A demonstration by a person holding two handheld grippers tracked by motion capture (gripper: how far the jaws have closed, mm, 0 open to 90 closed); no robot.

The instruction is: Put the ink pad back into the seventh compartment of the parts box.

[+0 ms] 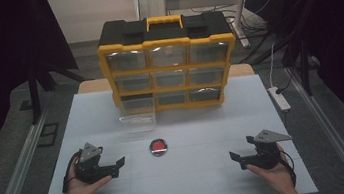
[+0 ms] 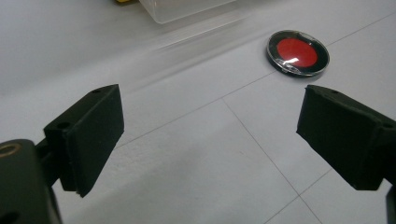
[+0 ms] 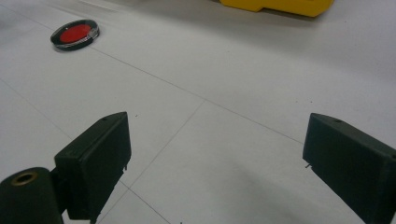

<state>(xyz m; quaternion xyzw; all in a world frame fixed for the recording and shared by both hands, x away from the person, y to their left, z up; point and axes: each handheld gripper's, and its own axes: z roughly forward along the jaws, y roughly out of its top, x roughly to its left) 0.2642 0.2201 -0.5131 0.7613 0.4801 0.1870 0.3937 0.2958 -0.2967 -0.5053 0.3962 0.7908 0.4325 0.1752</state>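
Note:
A small round black case with a red centre lies flat on the white table, between my two grippers. My left gripper rests at the left, held by a hand, jaws wide apart and empty; in the left gripper view the red disc lies ahead and to the right of the jaws. At the right, my right gripper is open and empty too, and its own view has the disc far off at the upper left.
A yellow and black organizer with clear drawers stands at the table's back. One clear drawer is pulled out at its lower left, resting on the table. A power strip lies off the table's right side.

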